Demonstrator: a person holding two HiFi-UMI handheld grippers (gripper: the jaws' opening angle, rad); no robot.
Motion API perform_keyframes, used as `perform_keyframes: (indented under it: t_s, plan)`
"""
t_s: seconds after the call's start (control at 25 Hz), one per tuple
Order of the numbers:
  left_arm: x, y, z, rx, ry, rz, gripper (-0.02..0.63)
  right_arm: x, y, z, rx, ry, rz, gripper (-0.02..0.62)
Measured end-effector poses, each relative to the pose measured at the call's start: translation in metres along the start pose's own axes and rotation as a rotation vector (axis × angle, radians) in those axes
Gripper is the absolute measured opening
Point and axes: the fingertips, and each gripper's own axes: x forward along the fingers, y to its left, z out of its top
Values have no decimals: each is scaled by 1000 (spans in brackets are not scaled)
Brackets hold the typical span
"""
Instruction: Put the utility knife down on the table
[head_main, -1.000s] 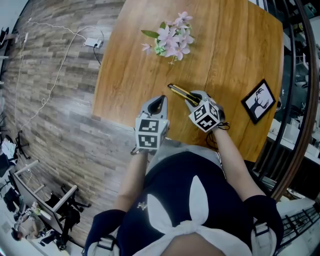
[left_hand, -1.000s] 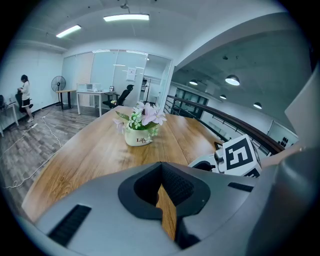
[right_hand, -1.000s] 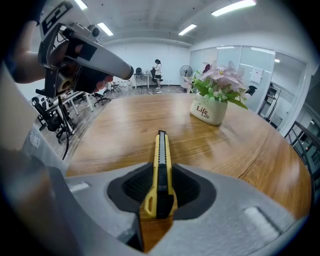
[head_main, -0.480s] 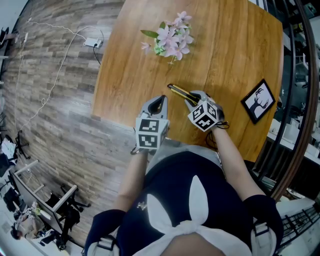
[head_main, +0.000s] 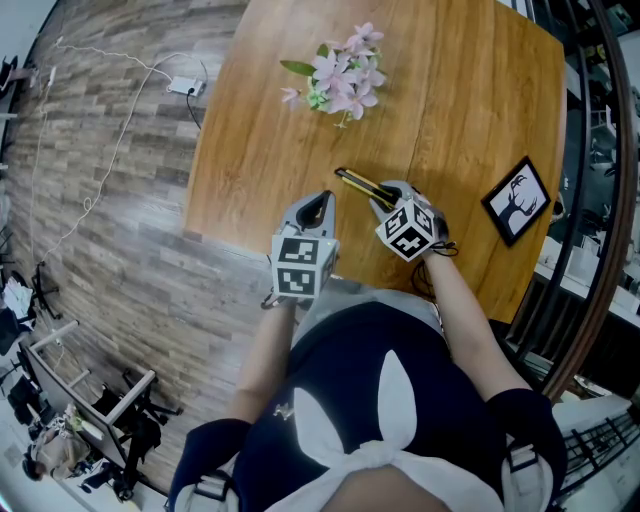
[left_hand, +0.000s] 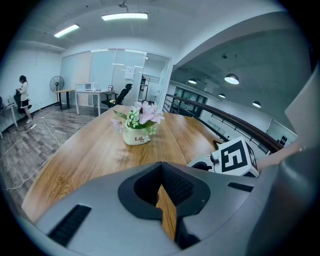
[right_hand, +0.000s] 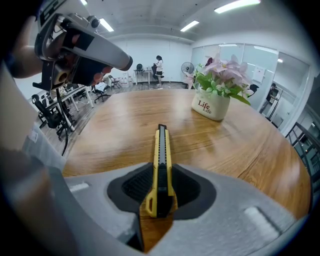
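Note:
The yellow and black utility knife (head_main: 358, 183) lies flat on the wooden table (head_main: 460, 90), pointing away from me to the upper left. In the right gripper view its rear end (right_hand: 159, 175) sits between the jaws, with a little wood showing beside it. My right gripper (head_main: 386, 198) stands open around that end, its pads not pressing on it. My left gripper (head_main: 318, 203) hovers near the table's front edge, left of the knife. It is shut, with only a thin slit of wood showing between its jaws (left_hand: 162, 190), and holds nothing.
A white pot of pink flowers (head_main: 341, 80) stands further back on the table. A black framed deer picture (head_main: 518, 202) lies at the right edge. On the floor at the left runs a white cable with a power strip (head_main: 186, 87). A railing borders the right side.

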Motion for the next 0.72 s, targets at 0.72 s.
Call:
perform_keyframes:
  t_s: [0.72]
  plan:
    - [-4, -3, 4, 1, -12, 3, 11, -10, -4, 6, 30, -18, -22, 135]
